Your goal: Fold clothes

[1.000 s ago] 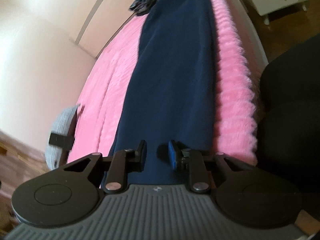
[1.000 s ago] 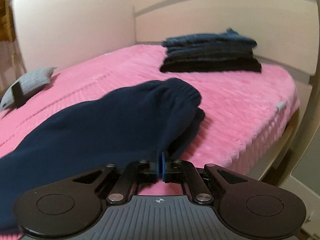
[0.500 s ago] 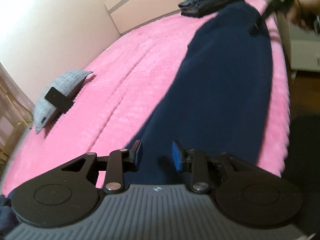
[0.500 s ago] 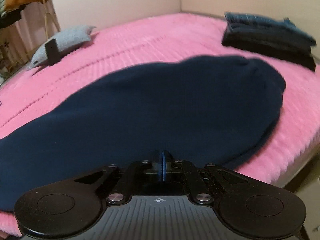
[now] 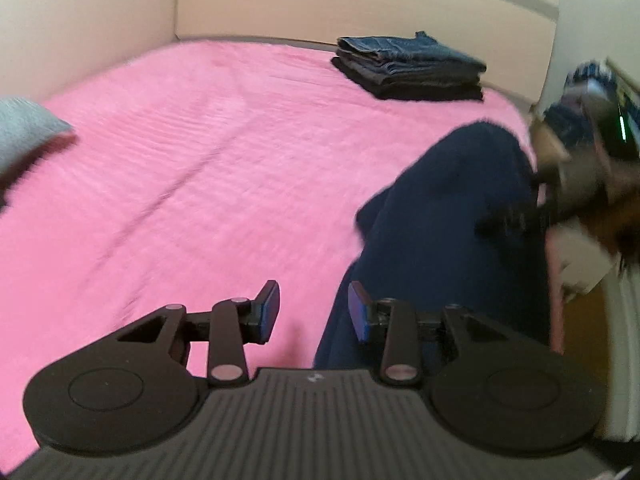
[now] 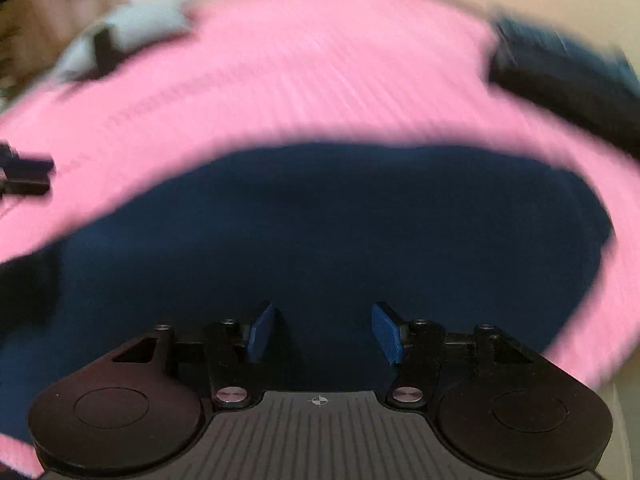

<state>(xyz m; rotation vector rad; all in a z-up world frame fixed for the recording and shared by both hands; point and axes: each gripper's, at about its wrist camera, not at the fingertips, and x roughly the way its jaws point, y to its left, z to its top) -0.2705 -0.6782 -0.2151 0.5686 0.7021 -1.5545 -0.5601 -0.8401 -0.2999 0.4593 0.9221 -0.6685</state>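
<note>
A pink bedcover point(image 5: 192, 152) is seen spread over the whole bed, with a navy garment point(image 6: 320, 248) laid flat along its near right edge and a stack of folded clothes point(image 5: 412, 68) at the far right. The right gripper point(image 6: 324, 336) is held above the garment, its jaws just opened wide, nothing clamped. The left gripper point(image 5: 312, 312) is noted at the garment's left edge, jaws narrowly parted, just widened and empty.

Pink-covered bed point(image 5: 192, 168). Navy garment point(image 5: 452, 232) lower right; folded dark stack point(image 5: 408, 68) upper right; grey cushion point(image 5: 24, 132) left edge.
</note>
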